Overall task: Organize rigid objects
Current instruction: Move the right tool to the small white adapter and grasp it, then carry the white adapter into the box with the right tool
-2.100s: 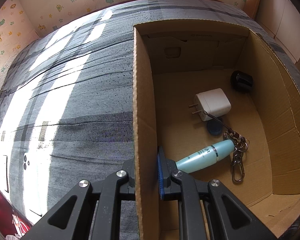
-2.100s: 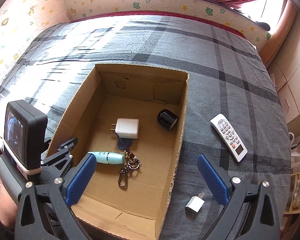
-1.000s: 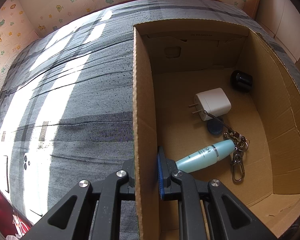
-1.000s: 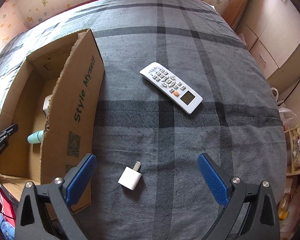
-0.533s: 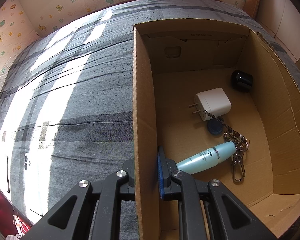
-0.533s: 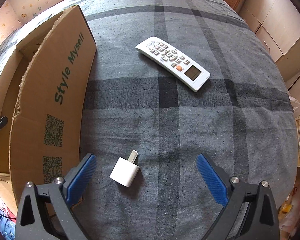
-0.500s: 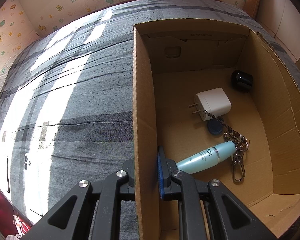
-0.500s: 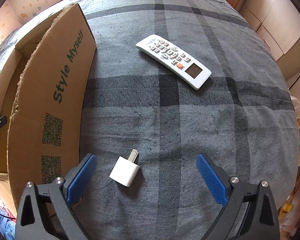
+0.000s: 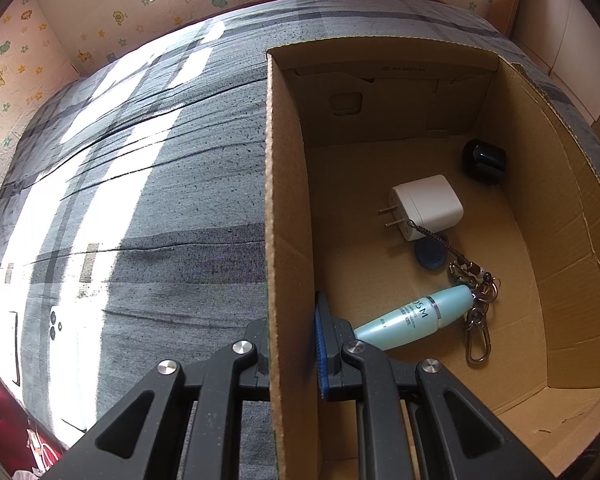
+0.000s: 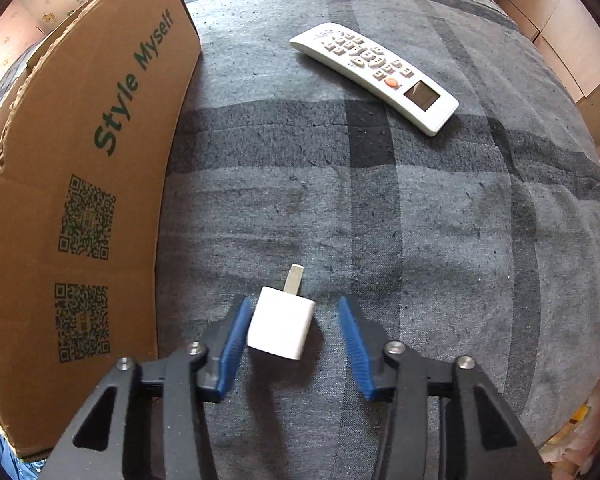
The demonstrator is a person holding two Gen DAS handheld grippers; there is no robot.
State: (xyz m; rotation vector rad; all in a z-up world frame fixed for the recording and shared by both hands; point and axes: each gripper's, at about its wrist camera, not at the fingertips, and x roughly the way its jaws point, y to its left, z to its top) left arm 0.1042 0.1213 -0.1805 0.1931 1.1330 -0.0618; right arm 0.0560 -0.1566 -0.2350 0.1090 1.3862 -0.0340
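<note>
Right claw (image 10: 292, 334) closing around adapter (image 10: 281, 328), box wall (image 10: 80, 184) nearby.

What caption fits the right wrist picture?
Right gripper closing around a small white adapter on the grey plaid blanket, beside the cardboard box.

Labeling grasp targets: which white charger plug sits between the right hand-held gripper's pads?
The small white adapter on the bedspread; the bigger two-prong charger lies in the box.
</note>
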